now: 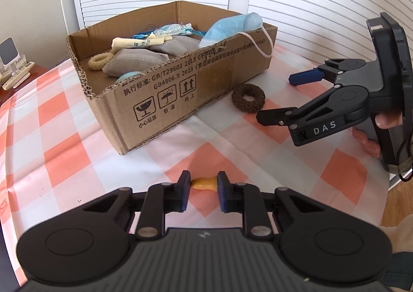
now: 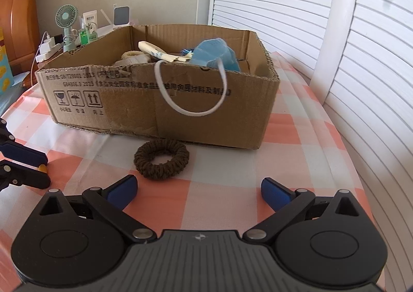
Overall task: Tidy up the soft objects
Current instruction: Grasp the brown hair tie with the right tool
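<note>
My left gripper (image 1: 204, 184) is shut on a small yellow soft piece (image 1: 204, 184), low over the checked cloth in front of the cardboard box (image 1: 160, 90). The box holds grey pouches (image 1: 136, 61), a cream bone toy (image 1: 129, 42), a cream ring (image 1: 99, 61) and a blue face mask (image 1: 232, 27) whose white loop hangs over the wall (image 2: 191, 85). A brown knitted hair tie (image 2: 161, 161) lies on the cloth by the box, just ahead of my right gripper (image 2: 198, 190), which is open and empty. The right gripper shows in the left wrist view (image 1: 276, 97).
The box (image 2: 206, 116) stands on an orange-and-white checked tablecloth (image 2: 296, 137). White slatted shutters (image 2: 348, 33) run behind and along the right. A side table at far left carries a small fan (image 2: 65, 23), bottles and a charger. The table edge falls away on the right.
</note>
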Tool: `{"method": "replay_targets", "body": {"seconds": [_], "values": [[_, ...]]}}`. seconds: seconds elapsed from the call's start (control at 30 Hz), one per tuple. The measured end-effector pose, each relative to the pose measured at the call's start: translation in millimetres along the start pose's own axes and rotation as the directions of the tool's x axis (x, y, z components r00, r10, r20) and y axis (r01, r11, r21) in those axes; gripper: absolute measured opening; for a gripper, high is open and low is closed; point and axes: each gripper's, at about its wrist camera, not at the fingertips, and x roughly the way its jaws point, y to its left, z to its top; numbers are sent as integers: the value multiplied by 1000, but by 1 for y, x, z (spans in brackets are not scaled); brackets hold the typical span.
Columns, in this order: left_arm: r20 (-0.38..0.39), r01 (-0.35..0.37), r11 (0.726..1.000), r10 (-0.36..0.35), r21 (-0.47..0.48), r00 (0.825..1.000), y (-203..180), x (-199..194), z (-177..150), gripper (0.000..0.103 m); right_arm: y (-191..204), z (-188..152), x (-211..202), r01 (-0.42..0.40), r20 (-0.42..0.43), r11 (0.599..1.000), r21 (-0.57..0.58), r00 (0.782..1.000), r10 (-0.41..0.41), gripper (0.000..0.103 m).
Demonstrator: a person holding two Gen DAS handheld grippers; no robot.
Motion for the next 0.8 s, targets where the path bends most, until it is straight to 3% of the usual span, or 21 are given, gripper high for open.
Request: {"method": "replay_targets", "body": {"seconds": [0.13,0.2,0.43,0.57,0.8], "values": [[8,-2,1000,2,-6,1000,-1,-1,-1,20,10,2,0,-50,13,998,-47,999,50,96],[9,3,1000,-3,-15,1000,1,-1,-1,20,13,6,1,-80,19,995,-57,997,81,86],[11,9,1000,-9,-21,1000,2,-2,-2,20,16,18,11,-102,24,993,-60,994,103,75],[10,9,1000,-8,-19,1000,2,-2,-2,20,17,21,11,-91,28,994,-62,995,93,50],[-3,-6,1000,6,-16,1000,0,-1,0,20,19,19,4,-65,29,995,-70,997,68,42]]}}
